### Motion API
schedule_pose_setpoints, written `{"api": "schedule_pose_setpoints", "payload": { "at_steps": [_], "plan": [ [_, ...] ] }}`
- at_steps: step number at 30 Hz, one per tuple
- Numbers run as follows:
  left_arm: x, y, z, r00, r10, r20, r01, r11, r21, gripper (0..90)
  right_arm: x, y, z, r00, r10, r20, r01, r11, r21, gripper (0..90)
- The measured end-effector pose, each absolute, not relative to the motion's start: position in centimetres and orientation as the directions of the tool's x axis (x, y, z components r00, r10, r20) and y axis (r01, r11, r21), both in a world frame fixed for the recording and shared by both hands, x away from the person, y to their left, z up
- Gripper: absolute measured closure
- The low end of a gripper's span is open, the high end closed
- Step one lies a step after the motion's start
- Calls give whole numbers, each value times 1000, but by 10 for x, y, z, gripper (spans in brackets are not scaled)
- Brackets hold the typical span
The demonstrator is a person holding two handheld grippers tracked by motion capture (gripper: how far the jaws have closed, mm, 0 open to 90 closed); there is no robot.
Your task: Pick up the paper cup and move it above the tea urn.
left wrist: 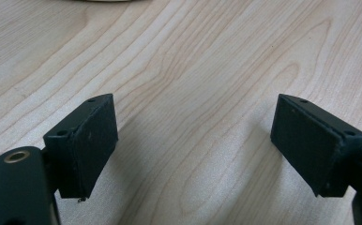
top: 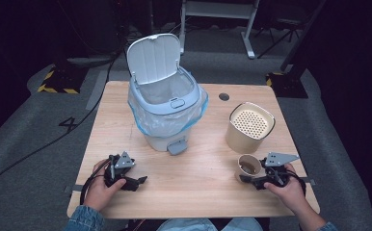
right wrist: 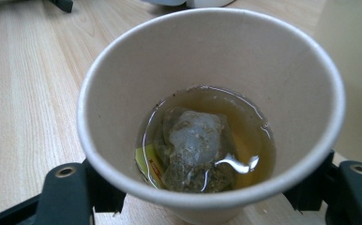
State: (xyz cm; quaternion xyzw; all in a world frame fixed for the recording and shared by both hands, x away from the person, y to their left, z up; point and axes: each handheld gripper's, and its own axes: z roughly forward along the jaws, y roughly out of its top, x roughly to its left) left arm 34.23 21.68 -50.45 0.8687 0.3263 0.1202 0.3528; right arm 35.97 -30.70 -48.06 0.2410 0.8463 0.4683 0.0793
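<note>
A paper cup (top: 248, 167) stands near the table's front right; in the right gripper view the cup (right wrist: 207, 70) holds a little tea with a soaked tea bag (right wrist: 193, 150). My right gripper (top: 246, 173) has a jaw on each side of the cup's lower wall (right wrist: 207, 199), pressed against it; the pads are hidden under the rim. My left gripper (top: 139, 182) rests at the front left, pointing right. Its jaws (left wrist: 193, 145) stand wide open over bare wood with nothing between them.
A pale blue pedal bin (top: 167, 120) with a plastic liner stands at the table's middle back, its lid (top: 153, 57) raised. A beige canister with a perforated top (top: 250, 127) stands just behind the cup. The wooden table (top: 198, 178) has bare room between the hands.
</note>
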Motion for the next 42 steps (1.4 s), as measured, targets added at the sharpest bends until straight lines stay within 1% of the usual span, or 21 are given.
{"api": "schedule_pose_setpoints", "payload": {
  "at_steps": [13,25,35,42],
  "plan": [
    [343,217,-505,755,656,-19,484,-538,690,143,361,-329,-438,-857,510,70,332,443,833,308],
    [343,216,-505,754,657,-18,484,-537,690,142,370,-355,-396,-835,550,15,314,454,834,309],
    [342,216,-505,754,657,-18,485,-537,691,142,384,-369,-374,-825,564,28,321,428,845,309],
    [343,216,-505,754,657,-18,485,-537,690,142,395,-374,-361,-811,585,10,317,426,847,309]
  ]
}}
